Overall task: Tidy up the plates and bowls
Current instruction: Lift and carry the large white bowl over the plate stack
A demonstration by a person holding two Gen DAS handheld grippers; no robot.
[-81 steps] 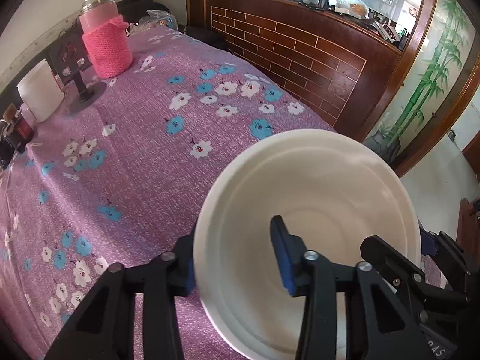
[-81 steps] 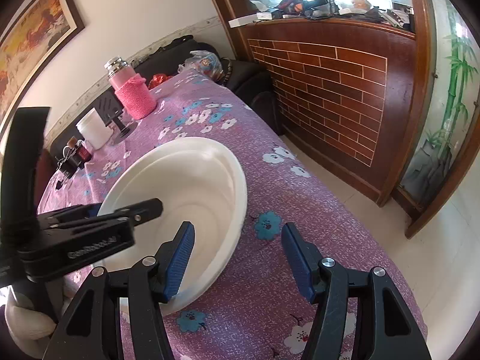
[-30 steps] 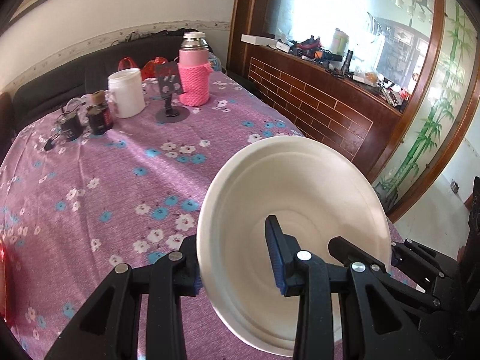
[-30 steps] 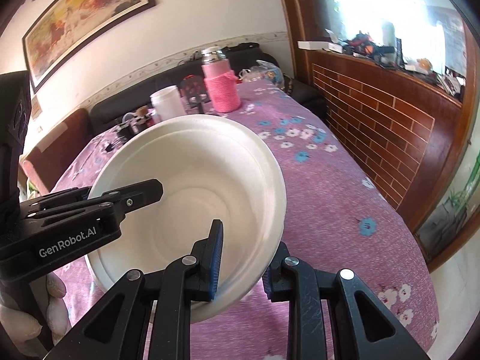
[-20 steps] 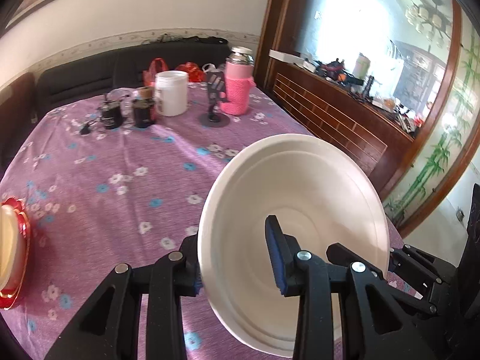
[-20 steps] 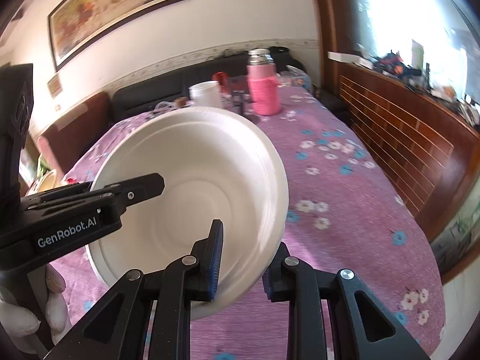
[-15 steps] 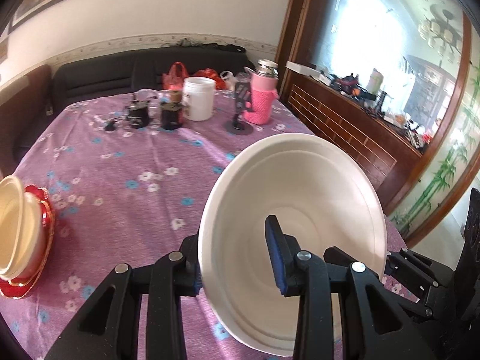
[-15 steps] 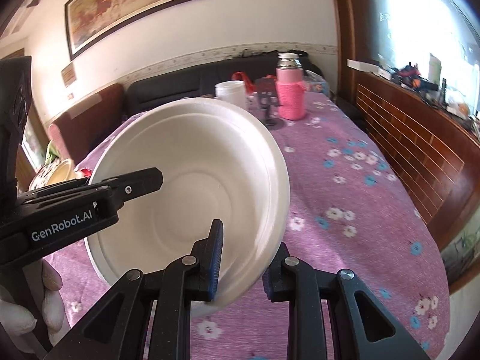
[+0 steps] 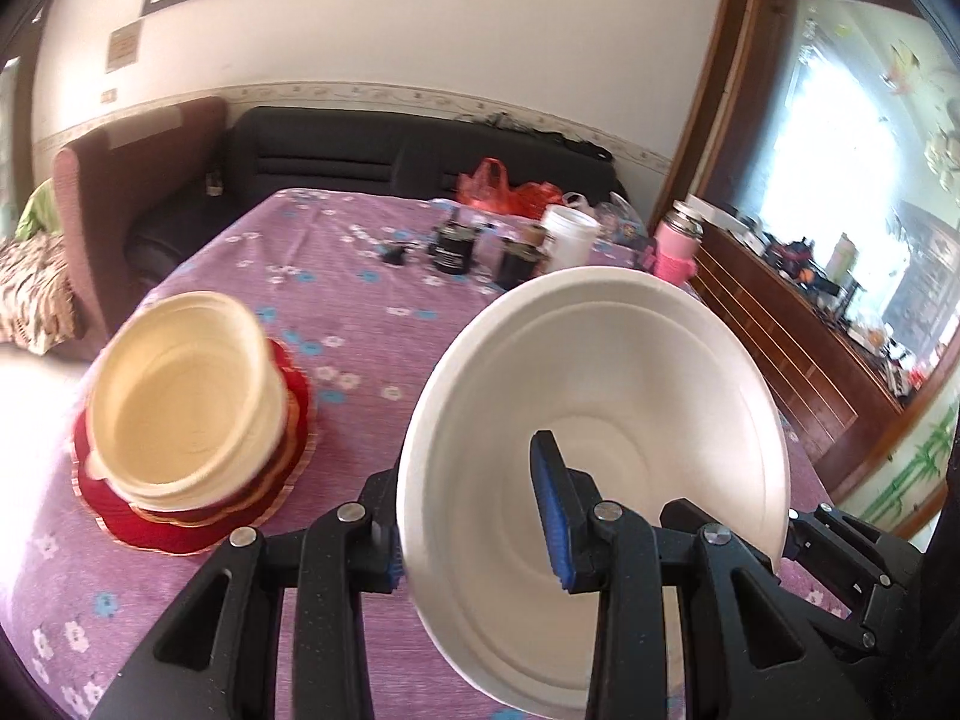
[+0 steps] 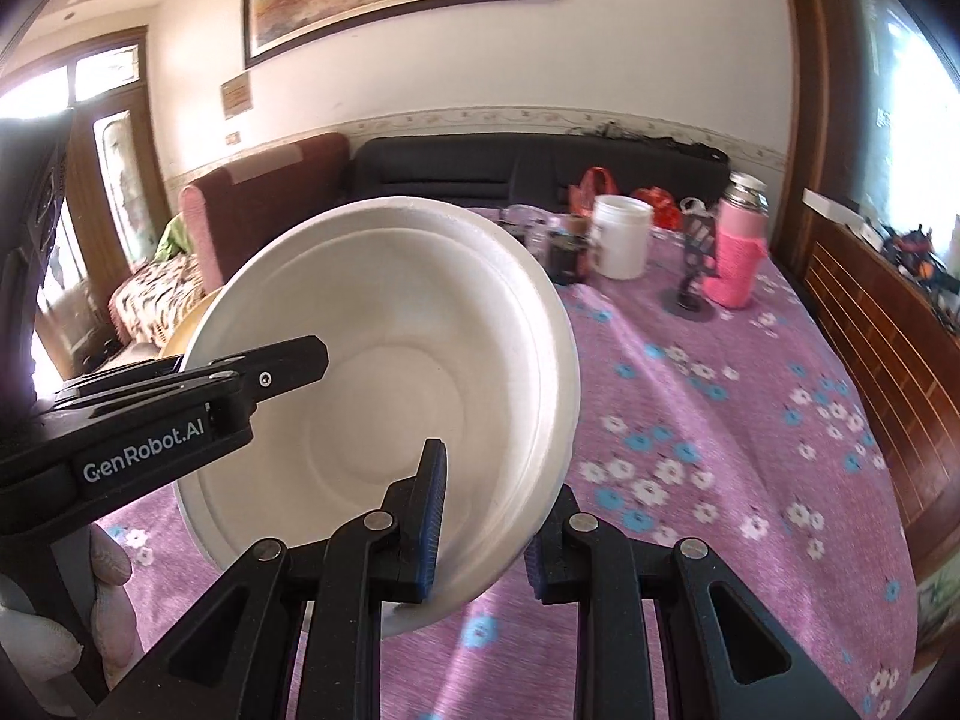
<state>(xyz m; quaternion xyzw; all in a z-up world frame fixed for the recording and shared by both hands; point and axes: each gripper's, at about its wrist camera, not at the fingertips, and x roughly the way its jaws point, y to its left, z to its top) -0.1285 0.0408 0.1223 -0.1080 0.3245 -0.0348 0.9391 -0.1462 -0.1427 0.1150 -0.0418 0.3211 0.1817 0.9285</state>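
A large white bowl (image 9: pixel 606 420) is held in the air above the purple flowered table (image 9: pixel 336 276). My left gripper (image 9: pixel 474 534) is shut on its near rim. My right gripper (image 10: pixel 486 531) is shut on the bowl's rim (image 10: pixel 396 360) from the other side, and the left gripper's arm shows at the left of the right wrist view. A stack of cream bowls (image 9: pixel 186 402) sits on red plates (image 9: pixel 198 510) at the table's left side, left of the held bowl.
At the far end of the table stand a white tub (image 10: pixel 621 234), a pink-sleeved flask (image 10: pixel 738 246), dark jars (image 9: pixel 453 249) and a small black stand (image 10: pixel 690 294). A dark sofa (image 9: pixel 372 150) and a brick-patterned wooden counter (image 9: pixel 798 324) border the table.
Both grippers have swung left with the white bowl. The stack of cream bowls on red plates has come closer and further into the left wrist view.
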